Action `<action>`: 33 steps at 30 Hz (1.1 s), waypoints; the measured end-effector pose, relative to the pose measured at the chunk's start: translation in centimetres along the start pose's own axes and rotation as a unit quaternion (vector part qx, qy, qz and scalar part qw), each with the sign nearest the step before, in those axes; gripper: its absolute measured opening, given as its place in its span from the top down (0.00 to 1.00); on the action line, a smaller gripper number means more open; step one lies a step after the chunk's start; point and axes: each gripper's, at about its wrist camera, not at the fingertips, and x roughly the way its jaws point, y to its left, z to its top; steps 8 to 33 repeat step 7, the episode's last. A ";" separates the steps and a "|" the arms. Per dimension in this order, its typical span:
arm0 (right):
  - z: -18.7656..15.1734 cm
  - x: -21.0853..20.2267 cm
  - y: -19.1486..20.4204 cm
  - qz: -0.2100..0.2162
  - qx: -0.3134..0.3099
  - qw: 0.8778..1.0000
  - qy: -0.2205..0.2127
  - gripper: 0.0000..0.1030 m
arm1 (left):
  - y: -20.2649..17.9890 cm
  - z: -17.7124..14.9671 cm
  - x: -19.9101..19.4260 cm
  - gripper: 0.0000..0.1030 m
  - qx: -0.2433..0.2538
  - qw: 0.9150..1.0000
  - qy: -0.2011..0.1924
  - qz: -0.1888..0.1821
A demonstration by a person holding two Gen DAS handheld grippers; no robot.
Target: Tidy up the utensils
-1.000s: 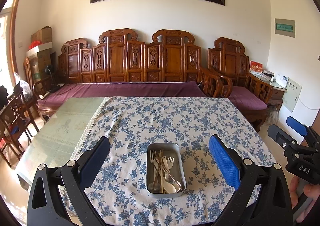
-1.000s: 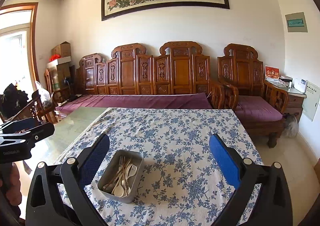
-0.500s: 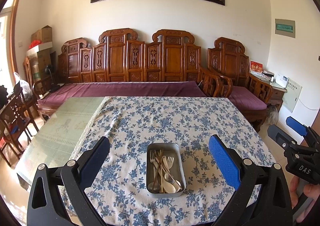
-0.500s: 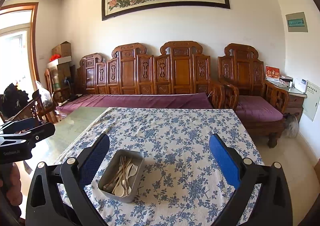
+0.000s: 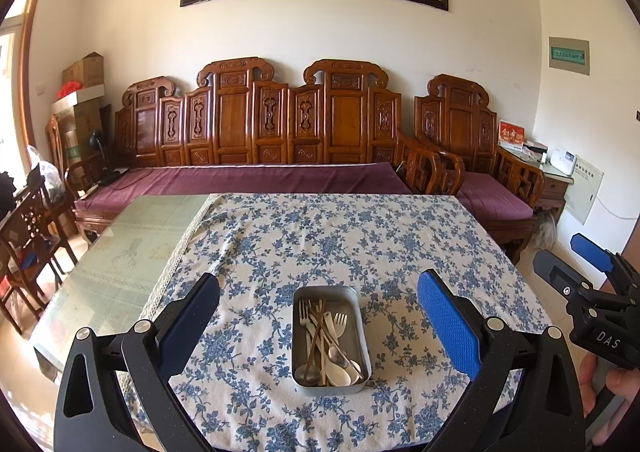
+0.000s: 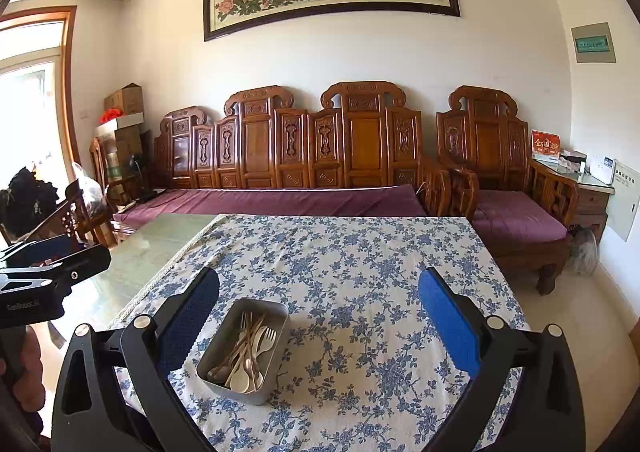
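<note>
A grey metal tray (image 5: 360,328) stands on the blue-flowered tablecloth (image 5: 340,236) near the front edge. It holds a jumble of forks, spoons and chopsticks (image 5: 326,344). My left gripper (image 5: 318,312) is open and empty, held above and in front of the tray. My right gripper (image 6: 319,312) is open and empty, to the right of the tray (image 6: 212,360), whose utensils (image 6: 250,348) show at lower left. Each gripper shows at the edge of the other's view: the right one (image 5: 592,272), the left one (image 6: 52,268).
The cloth covers the right part of a glass-topped table (image 5: 120,248); bare glass lies at the left. A carved wooden sofa (image 5: 280,132) with purple cushions stands behind the table. A wooden chair (image 5: 28,248) is at the left. Floor lies off the right edge.
</note>
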 end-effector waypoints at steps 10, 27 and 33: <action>-0.1 0.0 0.1 0.000 0.000 1.000 -0.001 0.03 | 0.0 -0.1 -0.1 0.07 -0.001 1.000 0.000 -0.001; -0.1 0.0 0.1 0.000 0.000 1.000 -0.001 0.03 | 0.0 -0.1 -0.1 0.07 -0.001 1.000 0.000 -0.001; -0.1 0.0 0.1 0.000 0.000 1.000 -0.001 0.03 | 0.0 -0.1 -0.1 0.07 -0.001 1.000 0.000 -0.001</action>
